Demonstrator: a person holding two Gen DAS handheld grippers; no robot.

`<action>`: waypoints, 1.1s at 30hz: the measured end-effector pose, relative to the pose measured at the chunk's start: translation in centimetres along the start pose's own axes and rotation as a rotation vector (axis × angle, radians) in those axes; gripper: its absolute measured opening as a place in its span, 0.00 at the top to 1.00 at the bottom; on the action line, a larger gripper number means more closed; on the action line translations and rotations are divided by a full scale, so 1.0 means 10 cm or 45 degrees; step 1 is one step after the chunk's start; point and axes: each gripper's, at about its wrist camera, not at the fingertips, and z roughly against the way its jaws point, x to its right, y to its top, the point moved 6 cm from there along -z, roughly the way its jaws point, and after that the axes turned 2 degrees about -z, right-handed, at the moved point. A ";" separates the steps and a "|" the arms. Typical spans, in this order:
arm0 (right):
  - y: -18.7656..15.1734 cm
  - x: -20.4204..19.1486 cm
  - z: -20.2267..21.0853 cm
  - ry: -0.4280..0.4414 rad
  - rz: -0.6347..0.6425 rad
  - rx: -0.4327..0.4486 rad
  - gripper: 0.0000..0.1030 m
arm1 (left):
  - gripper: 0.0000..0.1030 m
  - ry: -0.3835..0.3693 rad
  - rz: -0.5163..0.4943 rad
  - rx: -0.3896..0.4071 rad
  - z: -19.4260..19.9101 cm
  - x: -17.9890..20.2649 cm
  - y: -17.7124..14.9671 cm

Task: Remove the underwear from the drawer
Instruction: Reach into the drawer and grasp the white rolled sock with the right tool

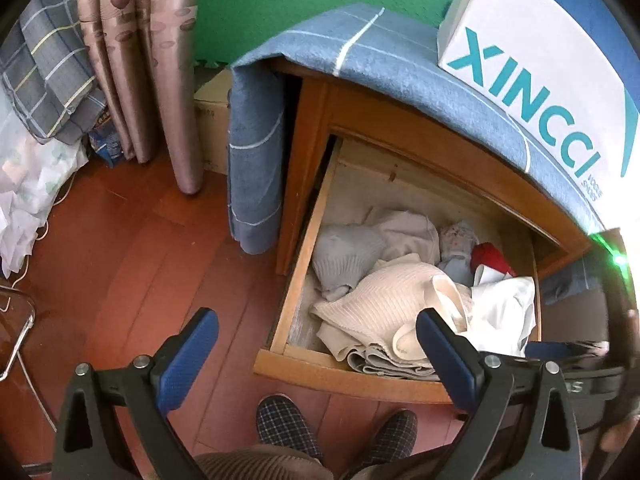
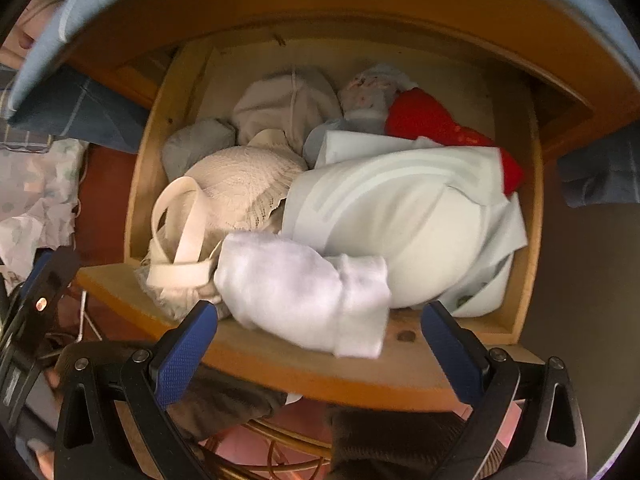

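Pulled-out wooden drawer (image 1: 298,264) of an orange-brown bedside cabinet (image 1: 308,128), holding loose garments. Contents: cream ribbed knit undergarment (image 2: 240,184) with a broad elastic strap, front left; pale mint folded garment (image 2: 404,216), right; white soft cloth piece (image 2: 304,292) draped over the drawer's front edge; grey knit item (image 1: 348,256), back left; red fabric item (image 2: 432,120), back right.

Left gripper (image 1: 318,330): jaws spread wide, empty, held above the red-brown plank floor (image 1: 132,240) just in front of the drawer's left corner.

Right gripper (image 2: 320,320): jaws spread wide, gripping nothing, straddling the white cloth piece at the drawer front.

Cabinet top: blue checked cloth (image 1: 360,48); white "XINCCI" shoebox (image 1: 540,64).
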 end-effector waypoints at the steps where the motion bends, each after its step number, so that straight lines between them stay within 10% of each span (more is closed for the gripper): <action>1: 0.01 -0.01 -0.05 -0.013 0.000 -0.009 0.02 | 0.01 -0.002 -0.002 -0.011 -0.01 0.01 -0.01; 17: 0.03 0.05 -0.28 -0.007 -0.021 0.013 0.27 | 0.01 -0.042 0.038 -0.063 -0.10 0.01 -0.03; 33: -0.11 0.43 0.32 -0.064 -0.047 0.271 0.30 | 0.01 -0.007 -0.083 -0.040 -0.05 0.15 -0.04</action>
